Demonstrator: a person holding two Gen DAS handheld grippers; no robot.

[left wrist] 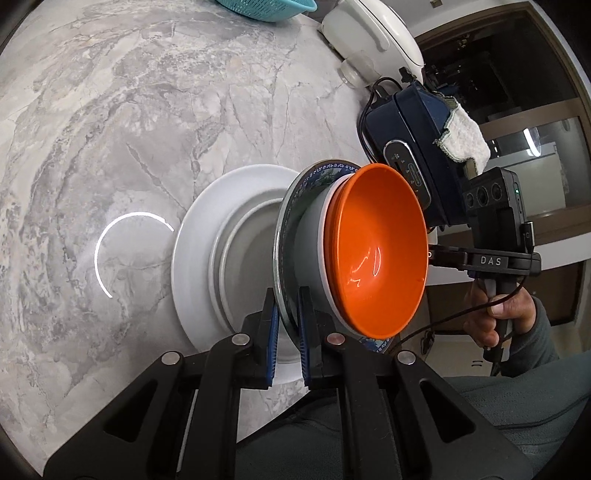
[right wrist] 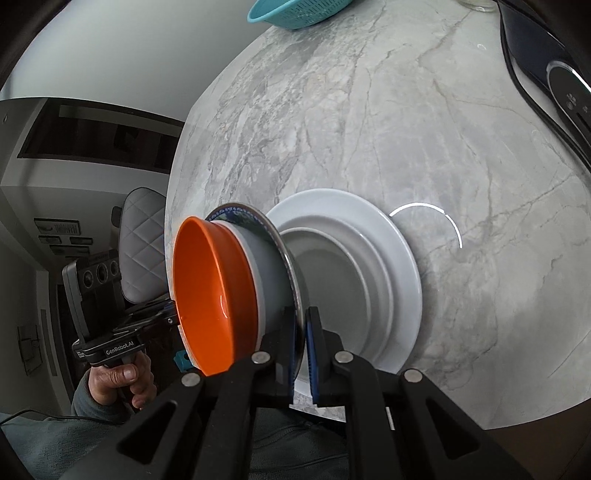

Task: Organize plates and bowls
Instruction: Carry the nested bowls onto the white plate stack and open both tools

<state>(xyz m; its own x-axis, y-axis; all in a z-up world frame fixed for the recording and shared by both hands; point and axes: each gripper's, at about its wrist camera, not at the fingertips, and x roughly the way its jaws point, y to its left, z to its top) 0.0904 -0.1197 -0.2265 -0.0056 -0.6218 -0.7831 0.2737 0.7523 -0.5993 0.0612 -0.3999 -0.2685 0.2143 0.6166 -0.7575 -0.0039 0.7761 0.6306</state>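
Two grippers [left wrist: 287, 334] [right wrist: 302, 354] clamp one patterned plate [left wrist: 295, 206] bearing two nested bowls [left wrist: 376, 254].

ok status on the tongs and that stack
Left tongs and right tongs both shut on patterned plate rim. Orange bowl on top. White plates directly below.

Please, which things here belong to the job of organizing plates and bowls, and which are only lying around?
Job: orange bowl, grey bowl, blue-patterned plate, white plates, left gripper, right gripper.

Lying about: teal basket, dark blue appliance, white cloth.
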